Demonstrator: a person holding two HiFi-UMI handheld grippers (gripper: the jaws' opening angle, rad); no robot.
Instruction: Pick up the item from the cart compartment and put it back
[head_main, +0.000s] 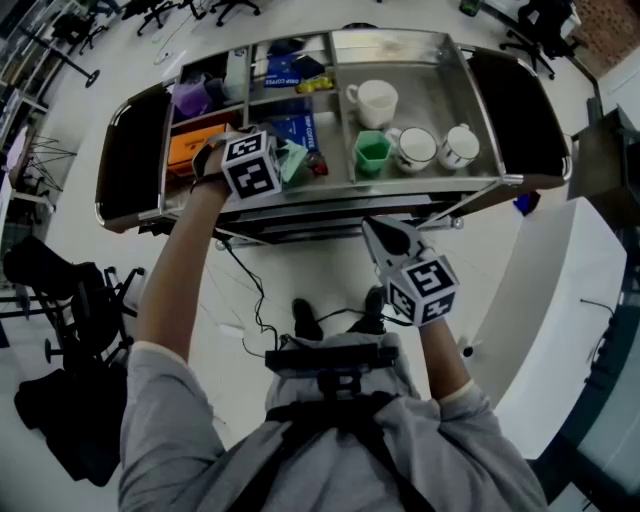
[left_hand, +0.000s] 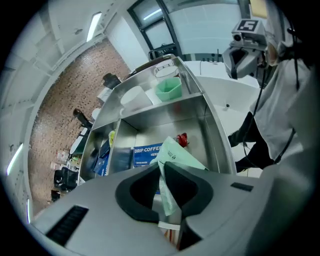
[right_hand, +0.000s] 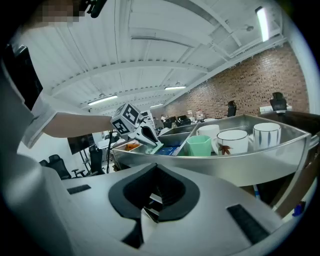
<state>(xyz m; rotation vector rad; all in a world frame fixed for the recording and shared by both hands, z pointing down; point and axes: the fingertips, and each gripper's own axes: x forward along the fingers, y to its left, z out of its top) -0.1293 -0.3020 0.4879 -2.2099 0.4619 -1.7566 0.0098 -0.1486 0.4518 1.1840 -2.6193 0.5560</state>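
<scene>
A pale green packet (left_hand: 176, 156) is pinched between the jaws of my left gripper (left_hand: 161, 176), which is shut on it. The packet hangs just above the cart's middle front compartment (head_main: 335, 170), over a blue drip coffee box (left_hand: 146, 150) and a small red item (left_hand: 182, 140). The head view shows the left gripper (head_main: 268, 160) at the cart's near rim with the packet (head_main: 293, 158) sticking out to its right. My right gripper (head_main: 385, 233) is held below the cart's front edge, jaws together with nothing between them (right_hand: 152, 202). From the right gripper view, the left gripper (right_hand: 146, 135) and packet (right_hand: 156, 147) show above the tray.
The steel cart (head_main: 480, 183) holds a green cup (head_main: 371, 152) and white mugs (head_main: 376, 101), (head_main: 415, 148), (head_main: 459, 146) in its right section. An orange pack (head_main: 190, 147) and a purple item (head_main: 189, 97) lie at the left. Office chairs (head_main: 70, 290) stand on the floor at the left.
</scene>
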